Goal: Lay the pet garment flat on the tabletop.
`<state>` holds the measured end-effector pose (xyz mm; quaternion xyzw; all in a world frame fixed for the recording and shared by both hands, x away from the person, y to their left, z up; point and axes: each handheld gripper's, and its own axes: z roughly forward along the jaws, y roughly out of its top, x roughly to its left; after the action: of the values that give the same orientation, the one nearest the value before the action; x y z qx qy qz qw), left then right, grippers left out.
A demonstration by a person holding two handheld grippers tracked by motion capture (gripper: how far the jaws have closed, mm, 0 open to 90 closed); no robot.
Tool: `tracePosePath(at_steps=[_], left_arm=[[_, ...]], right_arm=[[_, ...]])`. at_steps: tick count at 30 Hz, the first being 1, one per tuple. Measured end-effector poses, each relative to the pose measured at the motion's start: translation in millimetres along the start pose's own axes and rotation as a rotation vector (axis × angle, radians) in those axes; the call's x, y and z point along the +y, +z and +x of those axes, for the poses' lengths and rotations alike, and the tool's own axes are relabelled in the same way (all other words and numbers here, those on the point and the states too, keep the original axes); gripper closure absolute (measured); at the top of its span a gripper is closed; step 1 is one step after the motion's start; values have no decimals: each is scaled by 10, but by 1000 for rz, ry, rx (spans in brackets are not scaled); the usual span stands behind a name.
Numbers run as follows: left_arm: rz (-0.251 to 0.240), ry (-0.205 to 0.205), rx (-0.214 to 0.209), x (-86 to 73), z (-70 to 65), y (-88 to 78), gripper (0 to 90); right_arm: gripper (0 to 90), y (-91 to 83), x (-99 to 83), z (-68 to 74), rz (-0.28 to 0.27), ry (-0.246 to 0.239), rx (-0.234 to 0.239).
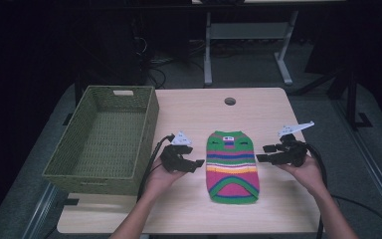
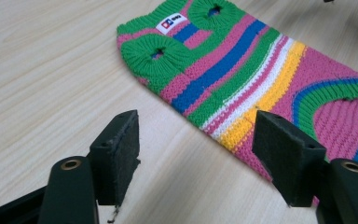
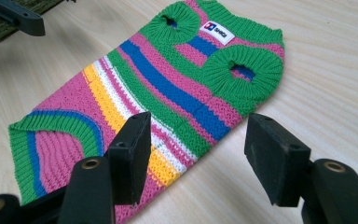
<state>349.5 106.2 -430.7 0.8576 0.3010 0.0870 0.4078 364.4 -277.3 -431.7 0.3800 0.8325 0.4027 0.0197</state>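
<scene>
A small knitted sweater (image 1: 232, 167) with green, pink, blue, white and yellow stripes lies flat in the middle of the table, neck end away from me. My left gripper (image 1: 196, 165) hovers just off its left edge, jaws open and pointing at it. My right gripper (image 1: 262, 153) stands off its right edge, also open and pointing inward. In the left gripper view the sweater (image 2: 242, 70) stretches beyond my open left gripper (image 2: 196, 140). In the right gripper view the sweater (image 3: 177, 93) lies past my open right gripper (image 3: 198, 135). Neither pair of pads presses on the knit.
A green woven basket (image 1: 146, 124) stands empty at the table's left side, close behind my left hand. A round cable hole (image 1: 230, 101) sits near the far edge of the wooden tabletop (image 1: 273, 114). Desk legs and cables lie on the floor beyond.
</scene>
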Motion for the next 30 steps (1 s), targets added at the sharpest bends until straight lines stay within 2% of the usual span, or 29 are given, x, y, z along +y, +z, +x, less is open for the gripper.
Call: tracePosePath(at_steps=[3,6,15,22,23,30], left_arm=[[-16,-17,-7,-34,-20,-25,311],[-8,-5,-5,-61,-43,-51,310],[-20,-14,-19,-140,-88,-113,303],[-13,-3,-9,-179,-142,-159,282],[-5,10,-4,-184,-144,-166,279],[-8,-3,-15,-242,-188,-188,267]], right_arm=[[402,-27,-43,21,-12,-3,1],[397,-44,-60,31,-1,-4,4],[371,-109,-130,68,-8,-6,4],[354,-133,-211,78,-3,-7,1],[354,-141,-220,83,-6,-10,-2],[351,-171,-325,92,-19,-4,-2]])
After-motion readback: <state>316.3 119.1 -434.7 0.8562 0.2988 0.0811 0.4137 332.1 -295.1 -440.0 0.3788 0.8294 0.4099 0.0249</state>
